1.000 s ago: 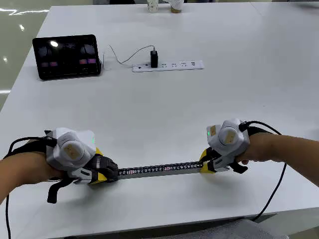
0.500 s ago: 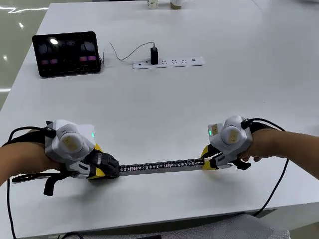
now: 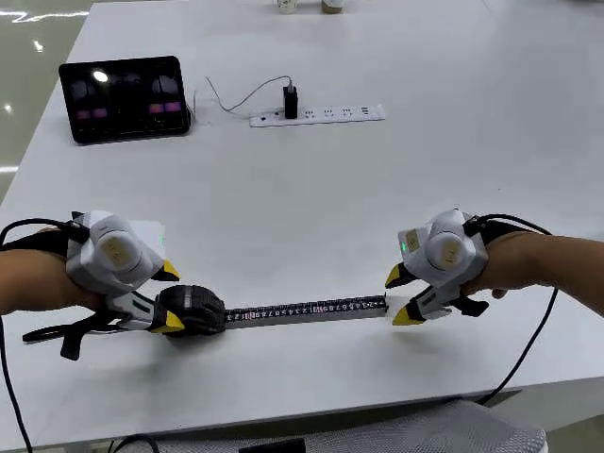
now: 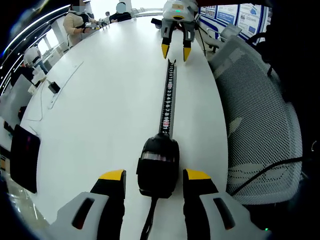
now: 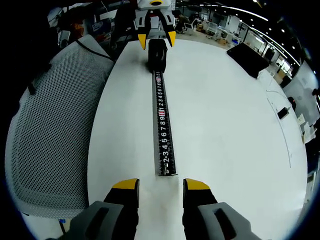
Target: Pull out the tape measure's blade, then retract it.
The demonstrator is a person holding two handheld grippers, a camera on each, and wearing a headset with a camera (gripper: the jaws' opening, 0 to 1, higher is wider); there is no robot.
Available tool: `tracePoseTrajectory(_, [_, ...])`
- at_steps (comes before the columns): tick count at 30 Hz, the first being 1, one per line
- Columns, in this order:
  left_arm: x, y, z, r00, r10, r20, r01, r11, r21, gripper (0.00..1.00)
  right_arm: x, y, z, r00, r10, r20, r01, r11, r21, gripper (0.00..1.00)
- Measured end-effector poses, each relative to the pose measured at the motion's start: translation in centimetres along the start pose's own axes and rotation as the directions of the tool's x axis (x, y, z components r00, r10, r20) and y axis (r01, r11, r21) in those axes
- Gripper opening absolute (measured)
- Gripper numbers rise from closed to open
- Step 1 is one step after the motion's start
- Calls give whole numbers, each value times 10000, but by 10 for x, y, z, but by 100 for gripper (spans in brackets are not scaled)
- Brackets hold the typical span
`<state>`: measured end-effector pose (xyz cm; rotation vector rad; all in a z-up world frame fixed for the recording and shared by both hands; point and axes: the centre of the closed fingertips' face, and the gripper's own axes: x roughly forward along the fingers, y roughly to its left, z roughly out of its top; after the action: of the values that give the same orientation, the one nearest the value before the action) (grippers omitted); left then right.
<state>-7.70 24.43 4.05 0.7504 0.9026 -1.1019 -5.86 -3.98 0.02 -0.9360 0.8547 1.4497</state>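
Now: blade (image 3: 307, 310) out, flat on table (image 3: 311, 208), running from case (image 3: 192, 310). Left gripper (image 3: 174, 298) released, jaws astride case, gaps both sides. Right gripper (image 3: 398, 296) released, blade tip just ahead of its jaws, apart. Pull-out looks done; retraction left.

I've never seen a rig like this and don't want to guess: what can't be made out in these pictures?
Tape measure case: head view, left end covered by the left gripper; it is dark, so no button or lock is discernible.
Blade numbers: head view, too small to read.
Tablet screen: head view, small and blurred.
Two items at the head view's top edge: cut off, unidentifiable.
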Motion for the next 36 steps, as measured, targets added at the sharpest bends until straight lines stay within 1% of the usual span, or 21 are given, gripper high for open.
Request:
tracePoseTrajectory(5, [1,-6,-2,9997,24,248,-3,9964,-851,48,-2,1,-3,9982,-299,521,236,9928,1177,35])
tracePoseTrajectory(7, [3,-16,1,9970,-220,748,346,9845,-1720,56,-4,2,-6,9960,-518,724,392,9854,1657,36])
tracePoseTrajectory(9, [3,-17,-1,9966,-114,812,278,9785,-2046,64,-5,4,-9,9948,-637,797,478,9812,1872,35])
tracePoseTrajectory(12, [2,-19,-3,9944,56,1052,216,9666,-2555,67,-6,4,-19,9914,-1008,834,771,9652,2498,37])
tracePoseTrajectory(14, [2,-18,-6,9940,280,1054,20,9615,-2749,71,-7,8,-24,9906,-1064,859,774,9543,2887,40])
tracePoseTrajectory(16, [1,-14,-8,9899,710,1228,-263,9426,-3330,74,-7,10,-28,9882,-1171,989,754,9331,3515,42])
tracePoseTrajectory(17, [0,-13,-9,9860,925,1384,-353,9286,-3695,75,-9,11,-30,9862,-1254,1078,776,9267,3676,43])
tracePoseTrajectory(19, [-1,-10,-10,9794,1274,1568,-520,9090,-4134,76,-11,12,-32,9824,-1471,1150,924,9183,3851,45])
tracePoseTrajectory(21, [-5,0,-10,9605,2067,1863,-1054,8899,-4438,78,-13,13,-33,9760,-1717,1341,1002,9004,4234,47])
tracePoseTrajectory(22, [-7,2,-12,9518,2391,1921,-1229,8711,-4755,78,-14,14,-34,9731,-1824,1407,1034,8917,4407,48])
tracePoseTrajectory(24, [-10,5,-14,9395,2759,2031,-1392,8491,-5096,80,-15,16,-35,9688,-2002,1464,1117,8793,4630,51])
tracePoseTrajectory(25, [-12,8,-15,9272,3088,2122,-1568,8343,-5286,81,-17,16,-36,9631,-2210,1537,1226,8685,4803,51])
tracePoseTrajectory(26, [-13,8,-16,9220,3212,2163,-1589,8231,-5451,83,-18,15,-36,9573,-2397,1616,1333,8622,4887,52])
tracePoseTrajectory(27, [-15,9,-18,9117,3445,2241,-1664,8081,-5651,83,-18,17,-37,9538,-2497,1671,1378,8577,4953,52])
tracePoseTrajectory(28, [-16,9,-20,9090,3526,2223,-1661,7955,-5827,84,-19,18,-38,9514,-2591,1665,1445,8530,5015,53])
tracePoseTrajectory(29, [-16,7,-22,9083,3534,2238,-1616,7900,-5914,84,-19,20,-39,9496,-2663,1656,1502,8497,5054,53])
tracePoseTrajectory(31, [-17,5,-26,9026,3636,2302,-1482,7649,-6269,83,-21,22,-42,9428,-2885,1670,1651,8393,5180,53])
tracePoseTrajectory(32, [-17,2,-26,8967,3679,2461,-1329,7541,-6431,84,-23,22,-44,9374,-3057,1666,1778,8317,5260,53])
tracePoseTrajectory(34, [-17,-3,-26,8934,3640,2633,-1023,7355,-6697,87,-27,20,-47,9260,-3419,1601,2085,8168,5379,56])
tracePoseTrajectory(35, [-17,-4,-29,8945,3678,2543,-1038,7240,-6819,89,-29,20,-47,9212,-3523,1652,2122,8107,5456,58])
tracePoseTrajectory(36, [-17,-5,-33,8925,3809,2414,-1173,7130,-6912,90,-32,19,-47,9123,-3716,1722,2188,7977,5620,58])
